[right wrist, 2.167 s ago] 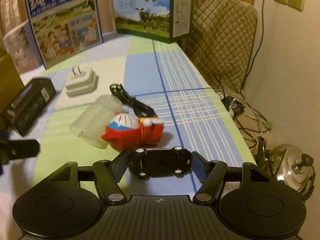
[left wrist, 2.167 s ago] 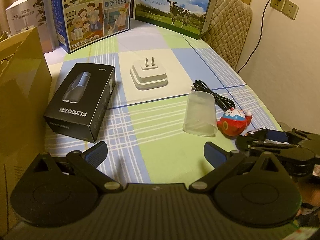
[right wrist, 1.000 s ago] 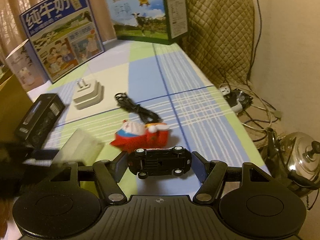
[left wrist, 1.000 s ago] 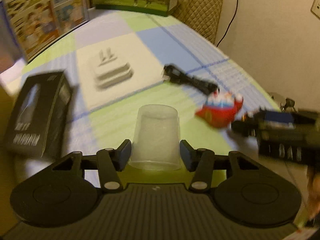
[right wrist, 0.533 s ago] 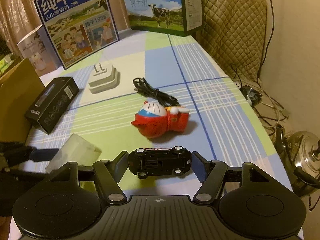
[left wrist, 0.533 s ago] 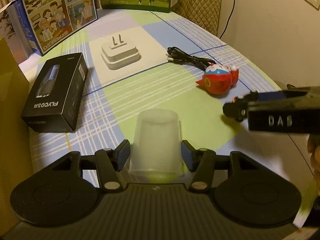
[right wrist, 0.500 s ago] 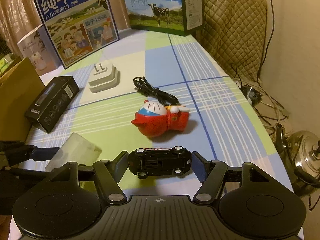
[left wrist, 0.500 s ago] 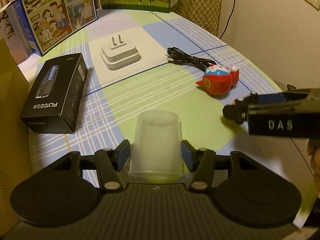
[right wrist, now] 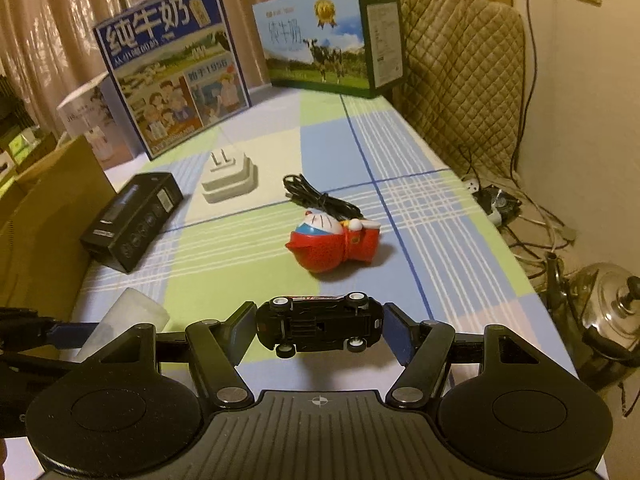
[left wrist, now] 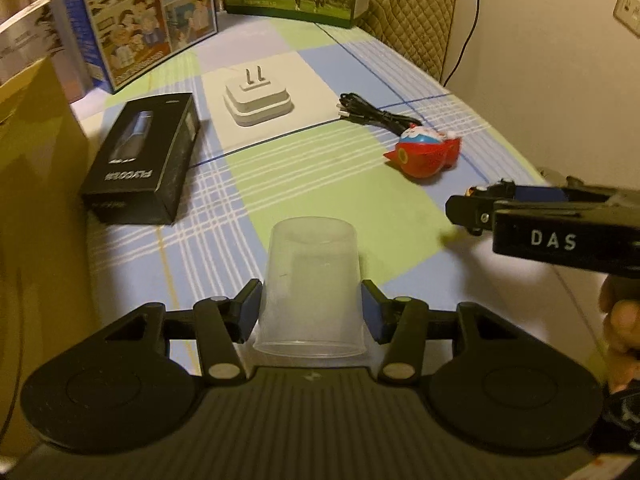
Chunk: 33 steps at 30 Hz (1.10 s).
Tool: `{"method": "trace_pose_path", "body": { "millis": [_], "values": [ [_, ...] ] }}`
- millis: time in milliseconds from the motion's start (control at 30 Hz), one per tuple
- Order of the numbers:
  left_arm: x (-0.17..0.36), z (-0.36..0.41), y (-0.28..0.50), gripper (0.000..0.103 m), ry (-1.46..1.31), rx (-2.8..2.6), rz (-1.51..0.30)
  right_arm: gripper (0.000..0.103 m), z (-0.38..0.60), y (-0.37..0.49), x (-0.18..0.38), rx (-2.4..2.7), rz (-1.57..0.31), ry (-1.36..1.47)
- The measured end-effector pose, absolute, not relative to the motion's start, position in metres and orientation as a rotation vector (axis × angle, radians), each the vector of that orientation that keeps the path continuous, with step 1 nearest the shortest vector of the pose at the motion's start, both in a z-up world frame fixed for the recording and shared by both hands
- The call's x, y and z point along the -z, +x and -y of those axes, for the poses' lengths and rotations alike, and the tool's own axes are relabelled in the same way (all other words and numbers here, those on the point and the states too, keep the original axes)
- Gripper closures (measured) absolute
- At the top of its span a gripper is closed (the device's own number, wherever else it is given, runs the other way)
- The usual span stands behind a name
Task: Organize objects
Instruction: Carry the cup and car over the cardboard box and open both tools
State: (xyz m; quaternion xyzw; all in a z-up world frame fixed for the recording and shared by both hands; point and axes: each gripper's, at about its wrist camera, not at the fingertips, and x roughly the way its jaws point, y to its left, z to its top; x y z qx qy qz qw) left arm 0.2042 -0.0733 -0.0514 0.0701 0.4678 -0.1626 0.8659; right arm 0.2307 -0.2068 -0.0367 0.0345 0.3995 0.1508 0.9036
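Left gripper (left wrist: 311, 307) holds a frosted plastic cup (left wrist: 310, 286), right gripper (right wrist: 319, 329) a black toy car (right wrist: 319, 326) belly-up, both above open cloth near the red figurine (right wrist: 333, 241); table edge (right wrist: 500, 240) lies right of it.

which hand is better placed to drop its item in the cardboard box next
Left, probably. The left gripper holds the plastic cup right beside the cardboard box; the right gripper holds the toy car farther away.

Frosted plastic cup (left wrist: 311, 284); glossy plastic toy car (right wrist: 319, 326); woven checked tablecloth (left wrist: 320, 184).
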Motion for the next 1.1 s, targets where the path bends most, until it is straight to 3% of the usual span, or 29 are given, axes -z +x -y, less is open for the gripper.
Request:
{"method": "trace_pose_path", "body": {
  "millis": [500,1100],
  "values": [
    [-0.039,0.027,0.129,0.056,0.042,0.285,-0.847,0.039,0.183,0.144,-0.049,-0.398,-0.712,0.028],
    [-0.087,-0.057,0.066,0.056,-0.019,0.148,-0.768,0.039,0.110,0.093,-0.073,-0.582,-0.680,-0.061]
  ]
}}
